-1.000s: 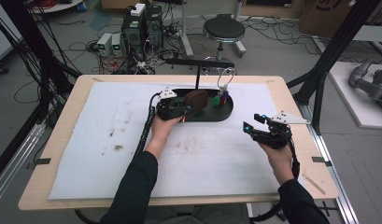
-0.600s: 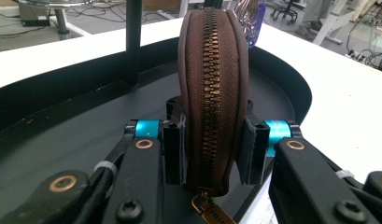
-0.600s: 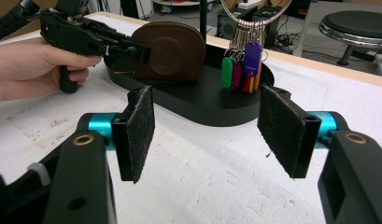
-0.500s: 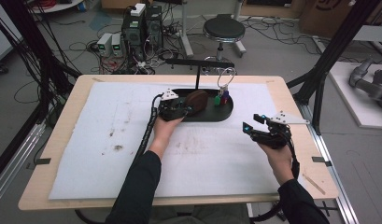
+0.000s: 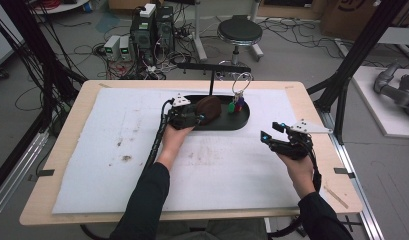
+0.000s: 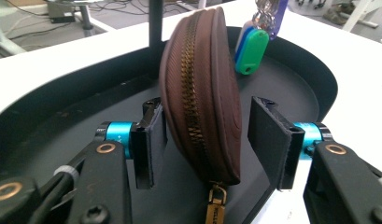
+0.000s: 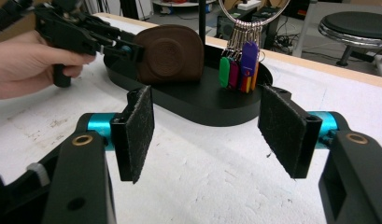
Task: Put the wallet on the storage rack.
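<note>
- Standing on its edge in the black tray (image 6: 48,107), the brown zip pouch (image 6: 198,88) is seen at the centre of the left gripper view, zip facing the camera and its pull hanging at the bottom of the frame.
- The pouch is flanked by the jaws of the left gripper (image 6: 205,140); these have just been opening, and a clear gap shows at the right pad while the left pad lies close beside the pouch, so nothing is gripped.
- The step in hand is judged to be the release of the pouch in the tray.
- A straight withdrawal is called for next, so that the upright pouch is not tipped.
- Coloured key tags (image 7: 239,65) hang from a ring at the upper middle of the right gripper view.
- The right gripper (image 5: 277,137) is held spread and empty over the white mat (image 5: 112,150), at the right of the high view.
</note>
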The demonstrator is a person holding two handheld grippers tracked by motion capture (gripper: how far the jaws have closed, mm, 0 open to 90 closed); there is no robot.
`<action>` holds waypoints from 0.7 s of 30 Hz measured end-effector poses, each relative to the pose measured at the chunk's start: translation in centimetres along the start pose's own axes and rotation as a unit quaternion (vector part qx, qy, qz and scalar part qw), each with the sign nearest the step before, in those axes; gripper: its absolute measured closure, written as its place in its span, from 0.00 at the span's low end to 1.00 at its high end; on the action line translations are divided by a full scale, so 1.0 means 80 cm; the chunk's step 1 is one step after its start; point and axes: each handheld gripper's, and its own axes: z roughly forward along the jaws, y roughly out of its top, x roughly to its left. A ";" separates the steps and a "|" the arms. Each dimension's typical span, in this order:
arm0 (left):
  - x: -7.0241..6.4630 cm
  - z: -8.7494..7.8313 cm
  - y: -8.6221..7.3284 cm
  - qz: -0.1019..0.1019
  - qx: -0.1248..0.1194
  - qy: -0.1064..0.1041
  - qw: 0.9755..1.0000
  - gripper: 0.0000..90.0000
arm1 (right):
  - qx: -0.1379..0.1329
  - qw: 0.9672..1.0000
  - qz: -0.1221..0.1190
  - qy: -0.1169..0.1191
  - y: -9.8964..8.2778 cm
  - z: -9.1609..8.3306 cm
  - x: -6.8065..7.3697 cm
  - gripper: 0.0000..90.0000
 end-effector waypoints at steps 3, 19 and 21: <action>-0.005 -0.016 0.011 0.014 0.001 0.019 1.000 0.40 | -0.002 1.000 0.001 -0.002 0.000 -0.001 -0.001 0.41; -0.030 -0.133 0.017 0.037 -0.041 -0.020 0.998 0.33 | -0.005 1.000 0.013 -0.014 -0.006 -0.011 -0.011 0.36; -0.028 -0.150 0.011 0.025 -0.044 -0.037 0.998 0.32 | -0.007 1.000 0.013 -0.014 -0.006 -0.013 -0.013 0.35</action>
